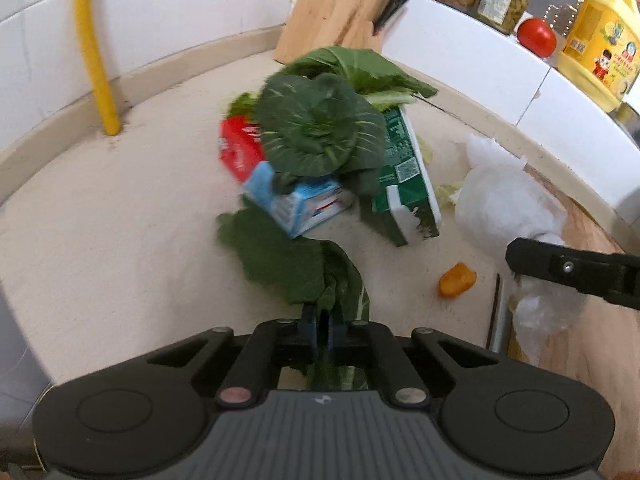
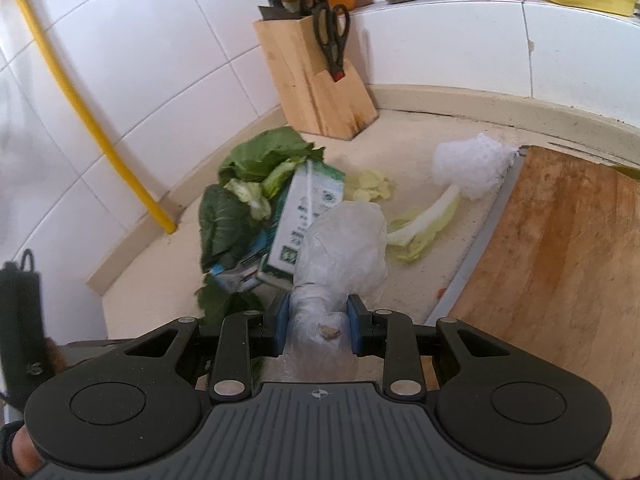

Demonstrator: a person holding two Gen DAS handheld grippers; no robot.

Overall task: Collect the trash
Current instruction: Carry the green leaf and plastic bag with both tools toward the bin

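Observation:
Trash lies heaped on the beige counter (image 1: 120, 208): a bok choy head (image 1: 316, 128), a blue-and-white carton (image 1: 300, 204), a green carton (image 1: 404, 172) and a red packet (image 1: 238, 148). My left gripper (image 1: 323, 322) is shut on the stem end of a dark green leaf (image 1: 280, 256) that trails toward the heap. My right gripper (image 2: 319, 320) is shut on a crumpled clear plastic bag (image 2: 344, 248), held just right of the heap. An orange scrap (image 1: 457, 279) lies loose on the counter. A pale cabbage leaf (image 2: 428, 220) and white foam netting (image 2: 472, 164) lie beside the cutting board (image 2: 560, 260).
A wooden knife block (image 2: 320, 84) with scissors stands in the corner. A yellow pipe (image 2: 80, 108) runs down the tiled wall at left. On the ledge behind are jars (image 1: 500, 0), a tomato (image 1: 536, 36) and a yellow oil bottle (image 1: 600, 40).

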